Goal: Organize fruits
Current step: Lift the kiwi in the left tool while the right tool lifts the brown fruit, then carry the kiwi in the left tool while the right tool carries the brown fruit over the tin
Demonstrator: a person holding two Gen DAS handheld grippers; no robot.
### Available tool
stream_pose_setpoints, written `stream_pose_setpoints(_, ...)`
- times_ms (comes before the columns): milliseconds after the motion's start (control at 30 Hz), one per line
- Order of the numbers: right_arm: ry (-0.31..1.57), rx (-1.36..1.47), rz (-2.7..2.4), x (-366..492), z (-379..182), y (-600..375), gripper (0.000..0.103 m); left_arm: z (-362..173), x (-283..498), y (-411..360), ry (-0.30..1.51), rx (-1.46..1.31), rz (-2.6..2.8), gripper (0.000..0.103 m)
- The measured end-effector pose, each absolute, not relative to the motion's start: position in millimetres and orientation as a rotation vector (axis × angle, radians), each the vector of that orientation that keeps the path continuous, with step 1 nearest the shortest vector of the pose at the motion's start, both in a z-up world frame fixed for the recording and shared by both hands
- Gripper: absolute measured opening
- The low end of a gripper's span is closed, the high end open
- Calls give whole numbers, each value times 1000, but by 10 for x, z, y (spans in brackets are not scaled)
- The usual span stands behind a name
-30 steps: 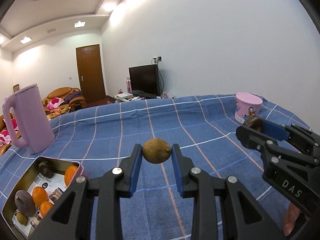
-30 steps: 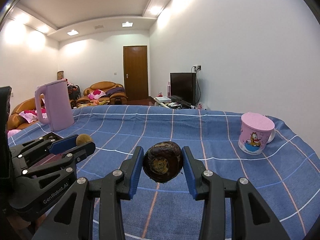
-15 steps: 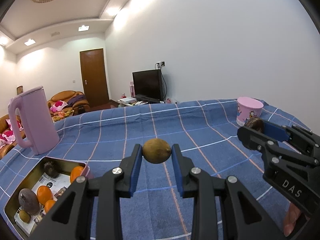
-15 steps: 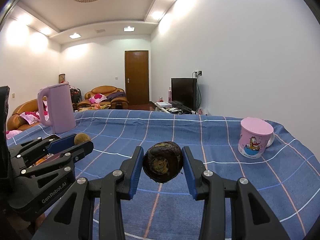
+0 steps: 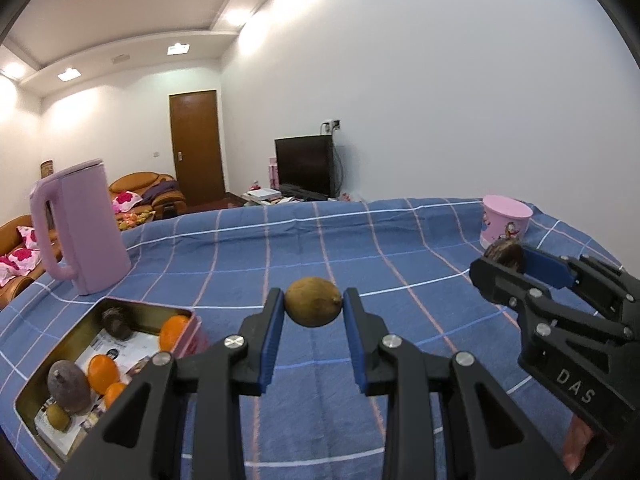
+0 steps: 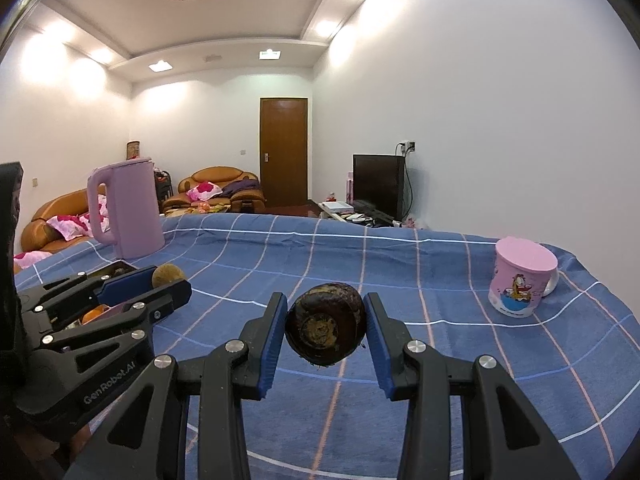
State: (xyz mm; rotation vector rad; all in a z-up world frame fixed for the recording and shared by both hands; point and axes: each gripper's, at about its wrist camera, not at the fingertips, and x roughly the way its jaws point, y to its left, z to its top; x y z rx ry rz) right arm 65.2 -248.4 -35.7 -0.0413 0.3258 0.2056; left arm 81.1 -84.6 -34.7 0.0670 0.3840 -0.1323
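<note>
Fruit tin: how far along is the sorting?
Done: the open metal tin already holds oranges and darker fruits. In hand: left tongs grip a brownish-green oval fruit; right tongs grip a dark brown round fruit. Left: both into the tin.

Left hand-held gripper [image 5: 313,307] and right hand-held gripper [image 6: 325,322] clamped, raised.

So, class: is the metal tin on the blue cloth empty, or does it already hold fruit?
Holding fruit. The open tin shows three oranges, two dark fruits and a small greenish one, over printed paper.
</note>
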Motion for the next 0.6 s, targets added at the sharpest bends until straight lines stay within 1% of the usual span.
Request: stream_pose_setpoints(600, 334, -60, 334, 591, -376, -1929, 41, -320, 649, -317, 425, 19, -48, 32)
